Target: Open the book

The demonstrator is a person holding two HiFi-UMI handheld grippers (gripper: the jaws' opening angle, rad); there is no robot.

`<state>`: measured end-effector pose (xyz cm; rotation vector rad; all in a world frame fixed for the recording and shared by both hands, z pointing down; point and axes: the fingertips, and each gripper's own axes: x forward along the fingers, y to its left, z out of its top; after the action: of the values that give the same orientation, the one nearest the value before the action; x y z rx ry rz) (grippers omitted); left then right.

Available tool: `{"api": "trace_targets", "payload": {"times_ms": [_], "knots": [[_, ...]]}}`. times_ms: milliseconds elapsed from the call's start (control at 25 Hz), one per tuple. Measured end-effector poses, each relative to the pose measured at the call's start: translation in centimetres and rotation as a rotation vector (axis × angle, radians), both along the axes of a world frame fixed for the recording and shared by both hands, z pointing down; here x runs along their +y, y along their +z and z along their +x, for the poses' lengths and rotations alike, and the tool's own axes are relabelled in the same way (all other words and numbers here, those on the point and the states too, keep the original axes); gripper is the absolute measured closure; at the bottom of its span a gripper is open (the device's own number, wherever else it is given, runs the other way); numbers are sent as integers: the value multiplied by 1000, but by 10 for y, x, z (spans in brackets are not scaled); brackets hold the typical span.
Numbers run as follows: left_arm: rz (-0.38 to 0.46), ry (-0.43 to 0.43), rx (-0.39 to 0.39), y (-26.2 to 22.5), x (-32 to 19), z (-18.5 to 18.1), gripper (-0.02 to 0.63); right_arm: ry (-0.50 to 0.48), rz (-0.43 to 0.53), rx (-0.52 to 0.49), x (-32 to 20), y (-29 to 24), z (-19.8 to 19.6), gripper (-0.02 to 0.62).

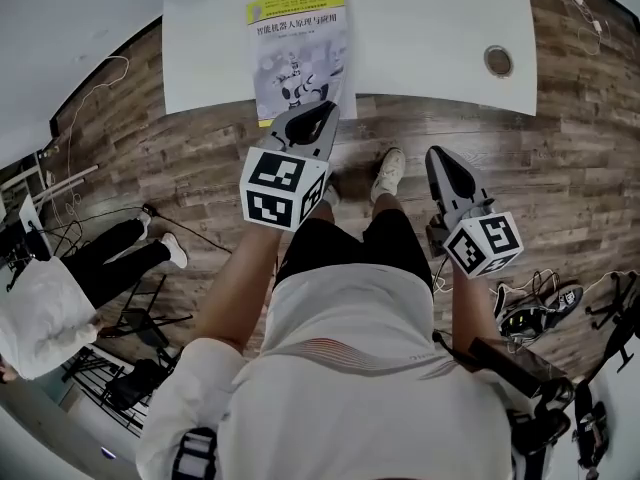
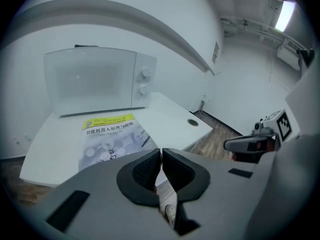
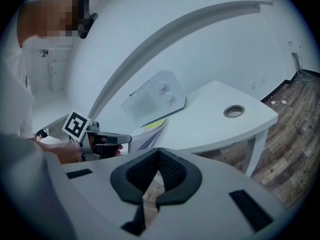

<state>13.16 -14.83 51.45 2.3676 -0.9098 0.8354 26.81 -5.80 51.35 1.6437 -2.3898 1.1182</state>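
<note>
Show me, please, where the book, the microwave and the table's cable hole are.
book (image 1: pixel 298 53): head view, centre of its cover.
microwave (image 2: pixel 95 81): left gripper view, its door.
cable hole (image 1: pixel 498 61): head view, its middle.

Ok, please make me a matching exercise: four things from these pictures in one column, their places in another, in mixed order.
1 book
2 microwave
3 round hole
4 right gripper

A over the wooden floor
B lying closed at the near edge of the table
C behind the book
D in the table, toward its right end in the head view

Pairs: 1-B, 2-C, 3-D, 4-A
</note>
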Motion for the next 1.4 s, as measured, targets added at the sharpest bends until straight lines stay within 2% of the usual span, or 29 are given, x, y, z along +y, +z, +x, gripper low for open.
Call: {"api": "trace_targets", "payload": {"times_ms": [160,320,400,520,760,1120,1240,1400], "knots": [[35,-54,66,-23,-12,-24,580,-45,2,-5,-10,-3,-30,600],[24,-145,167,-42,-24,-48,581,-82,13,-11,-23,-11,-60,600],[19,-164,195,-49,-27,-56,580,-93,17,-10,-27,-15,-70,600],[-3,-199,243,-55,-28,-65,581,-97,17,-4,-28,-20,-78,600],[-42,-353,391,-65,-43,-99,581,-101,21,5,-37,-27,-90,600],[-99,-522,538,-73,-57,-156,581,-153,21,11,-52,-34,-126,600],[-140,-610,624,-72,-63,-181,583,-163,20,17,-56,-36,-136,600],[-213,-794,774,-63,-73,-225,583,-175,16,22,-60,-38,-149,600]]}}
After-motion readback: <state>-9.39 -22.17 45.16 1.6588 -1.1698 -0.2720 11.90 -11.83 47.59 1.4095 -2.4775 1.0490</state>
